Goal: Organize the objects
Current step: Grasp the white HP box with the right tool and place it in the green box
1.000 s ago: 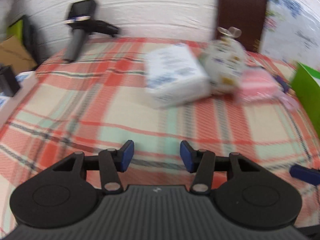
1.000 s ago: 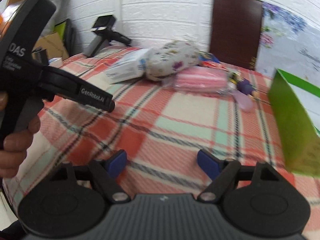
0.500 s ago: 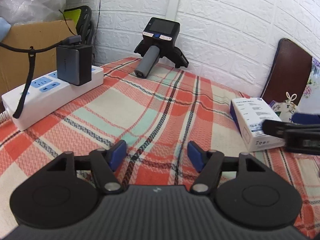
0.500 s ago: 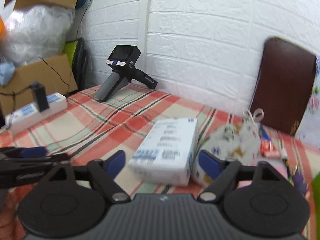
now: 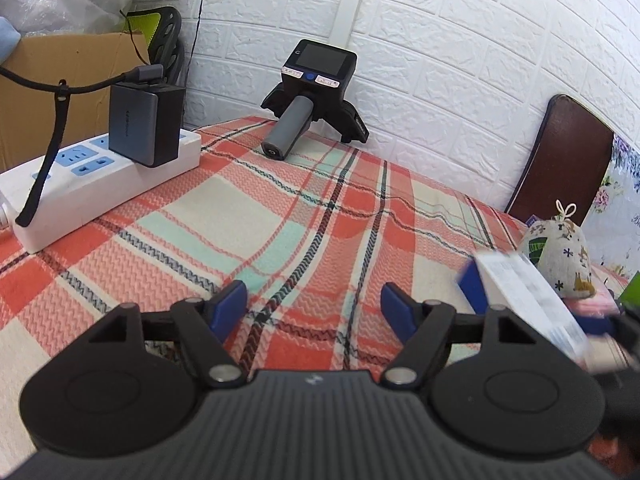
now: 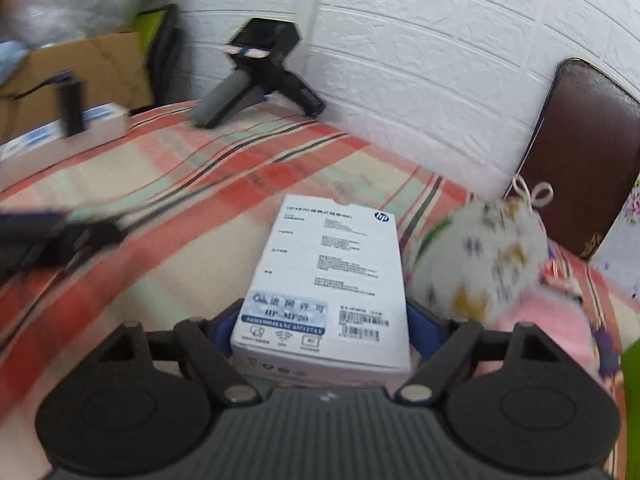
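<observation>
As seen from my left wrist camera, at far left a white power strip point(image 5: 100, 184) lies on the checked tablecloth point(image 5: 280, 216), a dark charger point(image 5: 146, 124) plugged into it; a cardboard carton point(image 5: 72, 80) stands behind. Further right, against the white brick wall point(image 5: 460, 40), rests a spare handheld gripper unit point(image 5: 312, 92) with its small screen facing me. My left gripper point(image 5: 312, 306) hovers low over bare cloth, jaws spread apart, grasping nothing

To its right, my right gripper point(image 6: 322, 322) is clenched on the near end of a white box point(image 6: 328, 276), one blue pad at each long side; the box appears lifted slightly clear of the cloth, though motion blur leaves that uncertain. In the left view the same box point(image 5: 528, 304) shows tilted at the right edge. Just right of it sits a small patterned drawstring pouch point(image 6: 480, 256), then a pink packet point(image 6: 548, 320) beside it, with a dark brown chair back point(image 6: 588, 152) behind and a green edge point(image 6: 632, 400) at far right

Progress, as I judge it: early. One item is in hand and not yet placed; pouch, pink packet and small oddments near them lie unsorted. Where the box belongs is not shown
</observation>
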{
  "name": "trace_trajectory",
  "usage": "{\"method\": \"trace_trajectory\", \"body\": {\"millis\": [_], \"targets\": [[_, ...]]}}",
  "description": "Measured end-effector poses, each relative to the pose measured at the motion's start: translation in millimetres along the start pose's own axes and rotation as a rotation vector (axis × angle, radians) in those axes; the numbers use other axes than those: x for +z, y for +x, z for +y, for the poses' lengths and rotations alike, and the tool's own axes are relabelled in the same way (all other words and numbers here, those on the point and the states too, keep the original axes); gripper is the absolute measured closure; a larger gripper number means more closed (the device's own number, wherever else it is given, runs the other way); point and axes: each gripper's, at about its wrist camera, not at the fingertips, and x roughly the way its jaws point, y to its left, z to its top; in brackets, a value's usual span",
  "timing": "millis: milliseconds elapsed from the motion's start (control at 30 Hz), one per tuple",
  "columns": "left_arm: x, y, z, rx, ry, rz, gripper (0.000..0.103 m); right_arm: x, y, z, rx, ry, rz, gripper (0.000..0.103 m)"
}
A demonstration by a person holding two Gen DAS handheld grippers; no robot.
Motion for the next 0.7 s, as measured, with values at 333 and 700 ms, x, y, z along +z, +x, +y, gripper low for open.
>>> {"method": "trace_trajectory", "body": {"millis": [333,700], "targets": [[5.9,-6.7,-36.1,-0.155,0.032,0.131,0.022,-109.4,-112.6,-82.4,-0.077,0.217,0.032,0.011],[-18.4,-26.3,-147.6,-0.464,0.207,0.347,0.033,-115.7,-125.6,-82.1,-0.037,0.222,-0.019,0.012]]}}
